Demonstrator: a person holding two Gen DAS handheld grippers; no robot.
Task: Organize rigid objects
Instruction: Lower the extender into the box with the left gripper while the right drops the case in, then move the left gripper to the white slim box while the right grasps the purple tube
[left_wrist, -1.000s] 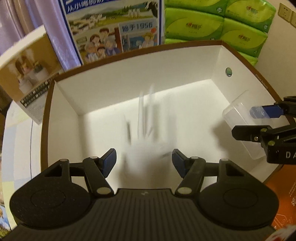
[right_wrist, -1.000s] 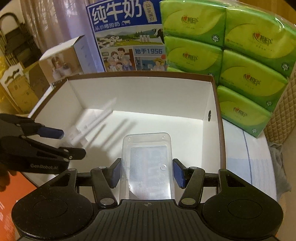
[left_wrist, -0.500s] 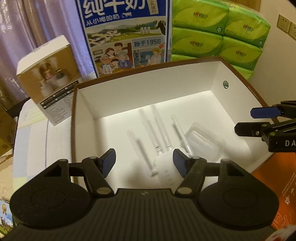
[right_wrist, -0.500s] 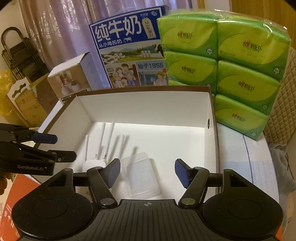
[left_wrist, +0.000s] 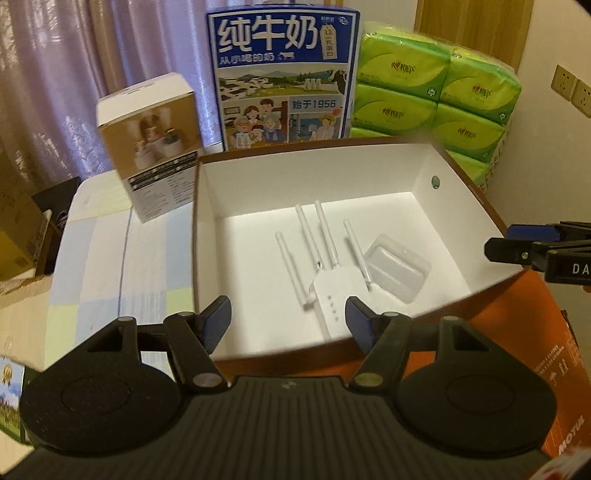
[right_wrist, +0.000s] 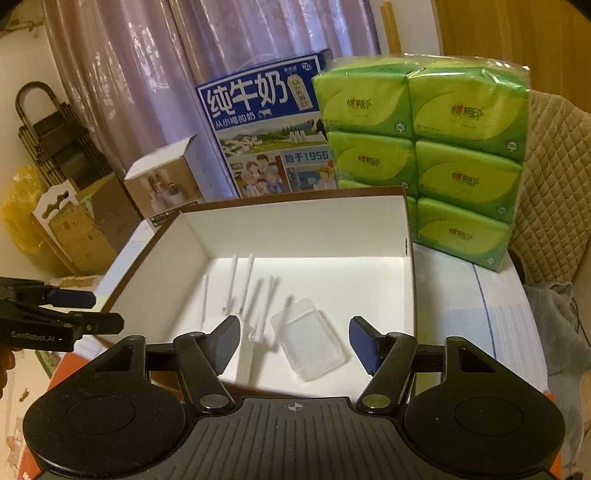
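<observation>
- Off to the left on the pale tabletop (left_wrist: 110, 266) stands a small product carton (left_wrist: 151, 144), tilted in the left wrist view, just outside the big box's left wall.
- The left gripper (left_wrist: 288, 319) hangs over the near edge of the open white box (left_wrist: 207, 236), its blue-padded jaws spread wide with nothing between them.
- Just beyond that gripper and a little to its right, the white router (left_wrist: 330, 299) lies flat on the box floor, its four antennas fanned away toward the far wall. Nothing touches it.
- Just beside the router on its right, the clear plastic case (left_wrist: 399, 264) lies flat on the box floor too, close to or touching the outermost antenna; I cannot tell which.
- The right gripper (right_wrist: 293, 341) is held above the box's near edge, jaws apart and empty. In its own view the case lies below and ahead, between the two pads but well under them.
- Behind the box stand a blue milk carton (left_wrist: 282, 74) and, further right, a stack of green tissue packs (left_wrist: 436, 92).
</observation>
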